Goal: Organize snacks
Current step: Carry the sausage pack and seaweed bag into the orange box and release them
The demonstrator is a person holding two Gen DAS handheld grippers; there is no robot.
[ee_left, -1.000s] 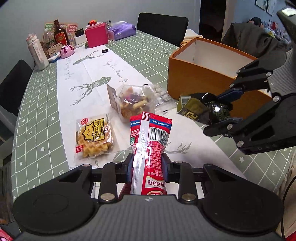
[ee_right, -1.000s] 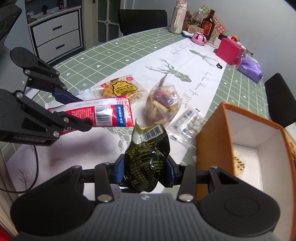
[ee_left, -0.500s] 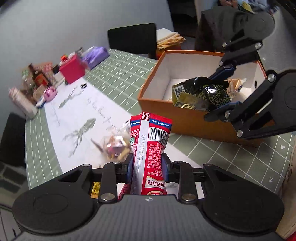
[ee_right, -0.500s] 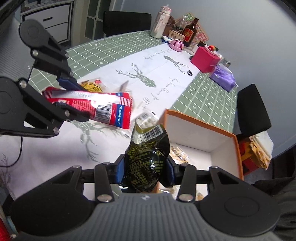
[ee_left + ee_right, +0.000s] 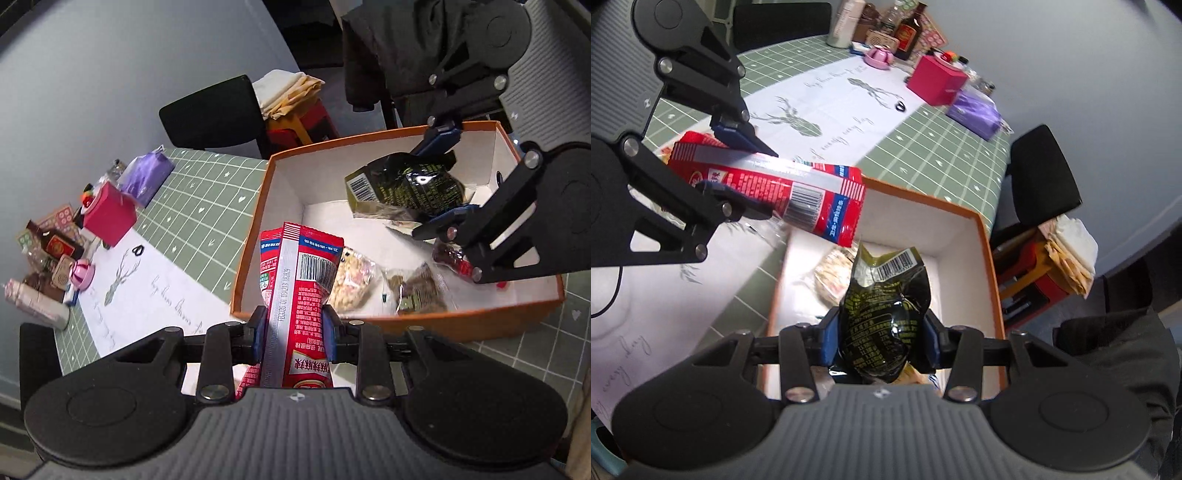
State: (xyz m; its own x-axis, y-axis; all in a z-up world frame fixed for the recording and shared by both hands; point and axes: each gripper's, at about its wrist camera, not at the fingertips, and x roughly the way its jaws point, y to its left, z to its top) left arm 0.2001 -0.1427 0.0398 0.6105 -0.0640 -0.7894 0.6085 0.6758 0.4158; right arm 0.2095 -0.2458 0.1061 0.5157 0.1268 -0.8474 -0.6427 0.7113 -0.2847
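So since a second ago both hands have swung over from the middle of the surface to the orange cardboard box with the white inside point(image 5: 251, 236); back then the waffle pack and the clear nut bag lay right ahead of the left tongs, and now the box fills both views.

The left tongs point(image 5: 293, 328) are clamped narrow on a red foil snack packet with a silver seam and barcode point(image 5: 295, 295), pads pinching its middle so the top end sticks up. In the right wrist view that packet point(image 5: 798, 188) hangs over the box's near corner, its blue-printed end just past the rim.

The right tongs point(image 5: 881, 341) are squeezed on a shiny dark green-black snack bag with yellow print point(image 5: 884, 314), held in the air above the box's open inside, barcode end pointing away from the camera. From the left wrist view the same bag point(image 5: 406, 184) floats well above the box floor.

Already lying in the box: a pale puffed-grain snack in clear wrap point(image 5: 351, 284), a brownish snack in clear wrap point(image 5: 417, 291), and a dark red item point(image 5: 450, 256) partly hidden by the right tongs.

Further out on the green grid tablecloth point(image 5: 192, 221) there's a white runner with deer prints point(image 5: 827, 110), a magenta box point(image 5: 936, 83), a purple tissue pack point(image 5: 975, 110), and a cluster of bottles point(image 5: 908, 33) at the far end. Black chairs point(image 5: 1041, 173) stand around the edge.
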